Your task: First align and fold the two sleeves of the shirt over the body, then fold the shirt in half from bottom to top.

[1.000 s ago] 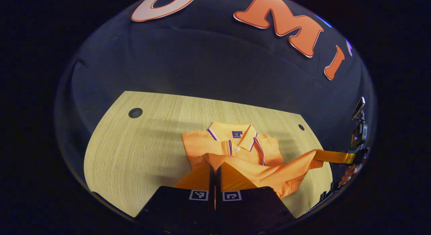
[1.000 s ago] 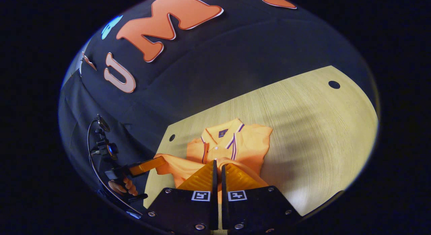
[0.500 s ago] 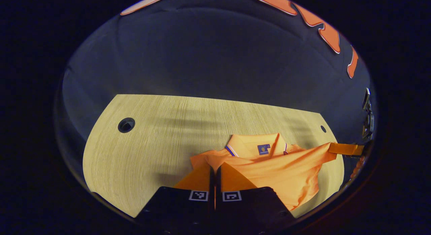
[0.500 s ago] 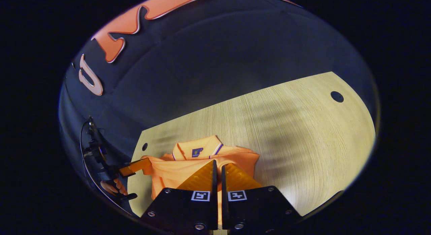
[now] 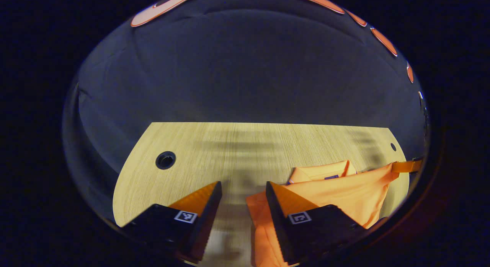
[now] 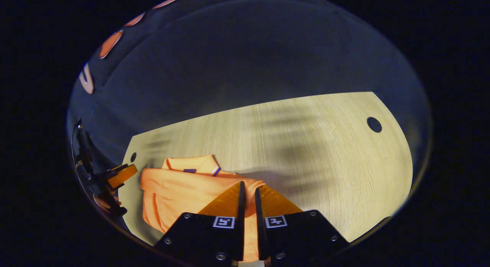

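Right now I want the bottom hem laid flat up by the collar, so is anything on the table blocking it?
Nothing visible does. The shirt is already doubled toward its collar, and the table past it is bare wood. The right claw pinches the fabric; the left claw hangs open beside it.

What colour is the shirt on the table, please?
The shirt is orange with a dark trim line at the collar, seen best in the right gripper view.

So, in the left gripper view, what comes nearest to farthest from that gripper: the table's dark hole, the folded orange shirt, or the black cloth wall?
1. Orange shirt: right beside the open left gripper, to its right.
2. Dark hole: farther out on the wooden table, to the left.
3. Black cloth wall: beyond the table's far edge.
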`<state>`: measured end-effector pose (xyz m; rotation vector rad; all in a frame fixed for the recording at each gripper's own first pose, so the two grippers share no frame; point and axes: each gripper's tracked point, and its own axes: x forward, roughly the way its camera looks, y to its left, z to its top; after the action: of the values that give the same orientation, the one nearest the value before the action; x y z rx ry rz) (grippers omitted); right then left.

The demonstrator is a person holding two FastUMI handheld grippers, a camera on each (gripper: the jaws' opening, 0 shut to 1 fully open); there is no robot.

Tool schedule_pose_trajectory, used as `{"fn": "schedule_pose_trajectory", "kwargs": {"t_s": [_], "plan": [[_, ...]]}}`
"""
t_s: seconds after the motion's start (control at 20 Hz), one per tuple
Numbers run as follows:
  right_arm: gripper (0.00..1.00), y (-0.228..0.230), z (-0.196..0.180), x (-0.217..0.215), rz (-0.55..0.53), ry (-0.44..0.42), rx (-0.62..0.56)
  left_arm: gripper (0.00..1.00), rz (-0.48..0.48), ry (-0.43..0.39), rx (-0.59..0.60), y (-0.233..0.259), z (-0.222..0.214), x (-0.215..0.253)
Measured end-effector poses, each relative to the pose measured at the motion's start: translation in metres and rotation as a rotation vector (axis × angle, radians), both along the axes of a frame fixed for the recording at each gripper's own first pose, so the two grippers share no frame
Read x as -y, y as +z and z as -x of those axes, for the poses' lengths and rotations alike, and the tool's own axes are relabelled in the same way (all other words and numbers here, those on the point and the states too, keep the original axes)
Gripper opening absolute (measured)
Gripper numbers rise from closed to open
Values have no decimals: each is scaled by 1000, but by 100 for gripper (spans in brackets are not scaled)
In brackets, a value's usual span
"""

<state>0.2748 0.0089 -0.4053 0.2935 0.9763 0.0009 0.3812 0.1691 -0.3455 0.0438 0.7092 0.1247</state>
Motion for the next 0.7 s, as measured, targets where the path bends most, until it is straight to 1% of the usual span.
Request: {"fn": "schedule_pose_trajectory", "kwargs": {"t_s": [0.05,0.1,0.15,0.25,0.35,0.4,0.5,0.7], "plan": [[28,5,0,9,21,4,16,86,18,6,0,3,4,1],[39,12,2,12,24,12,30,85,26,15,0,7,10,0],[62,24,4,9,21,19,46,91,34,27,17,16,15,-1],[79,47,7,8,31,30,108,93,52,43,54,37,26,0],[89,76,17,7,43,41,187,95,63,39,97,63,41,7],[90,91,25,4,45,50,233,96,74,32,118,74,49,13],[90,107,50,5,68,64,282,97,99,16,151,89,68,23],[91,135,88,4,95,66,361,96,73,4,233,117,105,35]]}}
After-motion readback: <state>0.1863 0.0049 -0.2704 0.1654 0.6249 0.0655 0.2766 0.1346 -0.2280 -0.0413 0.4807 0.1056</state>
